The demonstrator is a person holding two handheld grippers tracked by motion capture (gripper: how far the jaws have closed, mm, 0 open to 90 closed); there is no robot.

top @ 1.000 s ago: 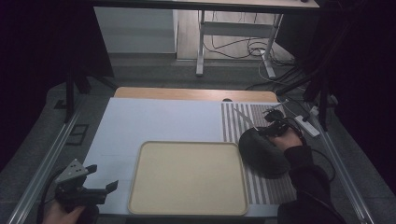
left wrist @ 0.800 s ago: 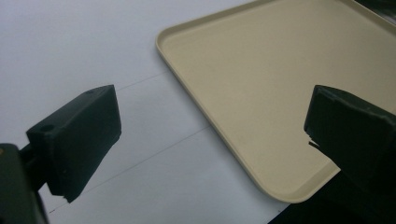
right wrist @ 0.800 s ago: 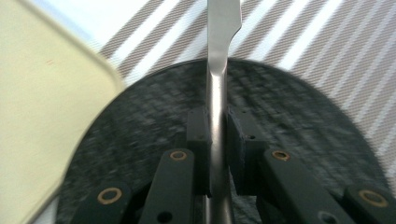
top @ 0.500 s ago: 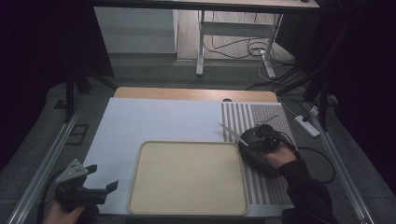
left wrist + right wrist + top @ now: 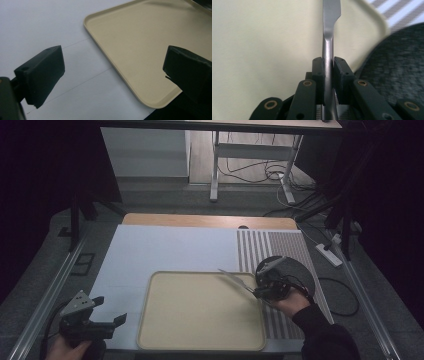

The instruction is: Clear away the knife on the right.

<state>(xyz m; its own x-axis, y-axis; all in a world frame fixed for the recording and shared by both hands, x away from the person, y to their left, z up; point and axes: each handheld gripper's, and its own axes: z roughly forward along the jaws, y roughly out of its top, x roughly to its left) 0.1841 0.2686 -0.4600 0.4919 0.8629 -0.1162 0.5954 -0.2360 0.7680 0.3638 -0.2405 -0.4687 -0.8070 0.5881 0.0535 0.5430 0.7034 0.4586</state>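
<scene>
At the table's near left corner, the left hand [image 5: 62, 349] holds the left gripper [image 5: 111, 321] low and level, pointing toward the beige tray [image 5: 200, 340]; its jaws stand wide apart with nothing between them, over the white mat [image 5: 165, 247] just beside the tray's rounded corner. The tray lies flat, and nothing rests on its floor. At the tray's right edge, the right hand [image 5: 290, 302] angles the right gripper [image 5: 260, 292] leftward, jaws clamped on the handle of a metal table knife [image 5: 239, 281], whose blade reaches out above the tray. Just beside it sits a dark round plate [image 5: 297, 270] on the striped mat [image 5: 285, 245].
</scene>
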